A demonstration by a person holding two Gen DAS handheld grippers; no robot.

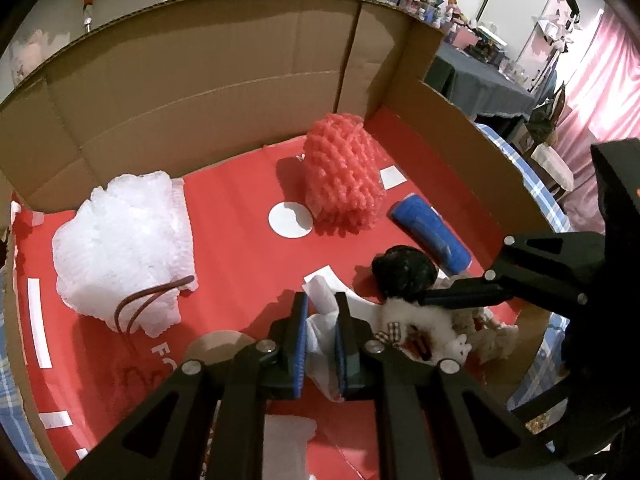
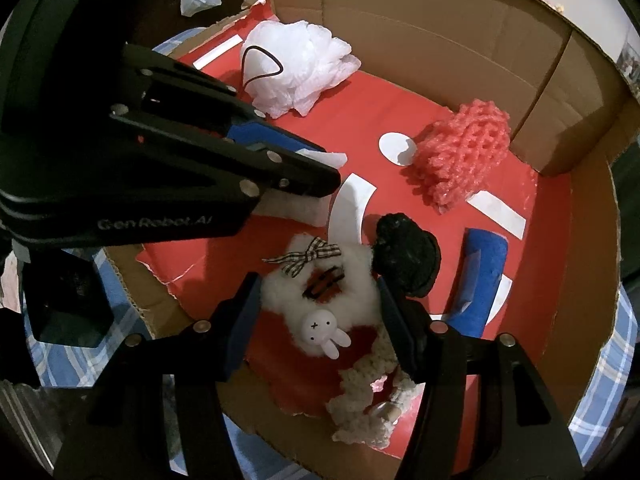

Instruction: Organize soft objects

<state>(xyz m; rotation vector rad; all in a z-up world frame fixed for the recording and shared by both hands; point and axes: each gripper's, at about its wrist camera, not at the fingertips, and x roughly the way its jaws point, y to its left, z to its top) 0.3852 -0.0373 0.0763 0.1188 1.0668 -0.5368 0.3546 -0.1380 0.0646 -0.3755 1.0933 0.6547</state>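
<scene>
Your left gripper point(image 1: 321, 336) pinches a crumpled white tissue point(image 1: 320, 320) over the red-lined cardboard box point(image 1: 248, 240). Your right gripper point(image 2: 316, 320) clasps the fluffy white plush pouch point(image 2: 340, 292) near the box's front edge.

inside 1 cardboard box point(image 1: 192, 92): 1 white foam net bundle point(image 1: 124, 248), 1 pink foam net roll point(image 1: 342, 176), 1 blue roll point(image 1: 430, 236), 1 black fuzzy lump point(image 1: 402, 272). also 1 white fluffy plush piece point(image 2: 320, 292) w/ 1 checked bow point(image 2: 306, 258) and 1 small bunny figure point(image 2: 322, 330), plus 1 crumpled white plastic scrap point(image 1: 322, 320). 2 grippers total, the left gripper point(image 1: 320, 336) and the right gripper point(image 2: 316, 332); 1 dark cord loop point(image 1: 140, 308) on the white bundle.
</scene>
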